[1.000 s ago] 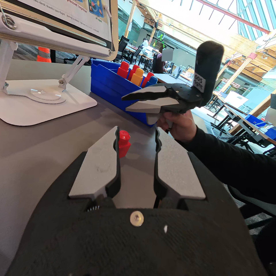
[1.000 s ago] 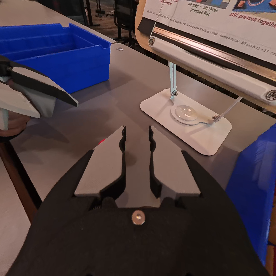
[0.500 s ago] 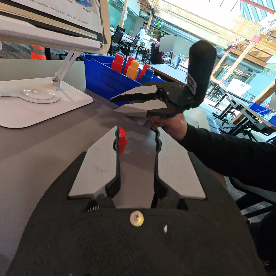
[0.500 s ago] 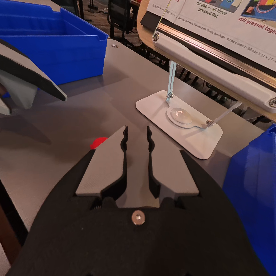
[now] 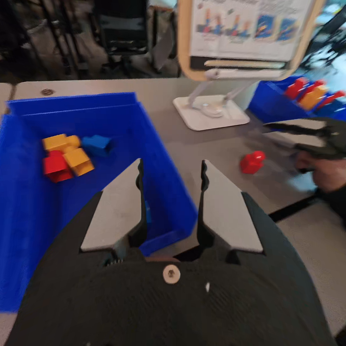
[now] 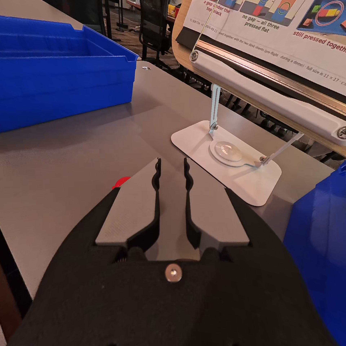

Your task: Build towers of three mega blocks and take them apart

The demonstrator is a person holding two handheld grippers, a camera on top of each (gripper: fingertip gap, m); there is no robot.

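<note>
The left gripper (image 5: 171,168) has its grey, flat-faced fingers spread wide with nothing between them; it hangs over the near right corner of a blue plastic bin (image 5: 153,131). This view is motion-blurred. The bin is a rectangular tray with smooth, straight walls. On its floor, toward the far left corner, lie loose moulded blocks: two yellow blocks (image 5: 71,151), a red block (image 5: 55,166) touching them, and a blue block (image 5: 97,144) just beside the yellow ones.

To the right of the bin, on the smooth grey bench (image 5: 206,146), a single red block with a round stud (image 5: 251,162) stands alone, well apart from the bin. The right gripper (image 5: 269,131) is near that block, held in a hand (image 5: 325,176) with a dark sleeve. In the right wrist view the right gripper (image 6: 171,159) shows a clear gap between its notched black finger edges, with nothing held; only the stud of the red block (image 6: 120,182) shows past its left finger.

Beyond the bin stands a white stand (image 5: 209,114) with a flat, rounded-corner base plate, carrying a wood-edged board with a printed sheet (image 5: 241,28). To the right of the stand, a second blue bin (image 5: 269,106) holds upright red and yellow blocks (image 5: 310,95).
</note>
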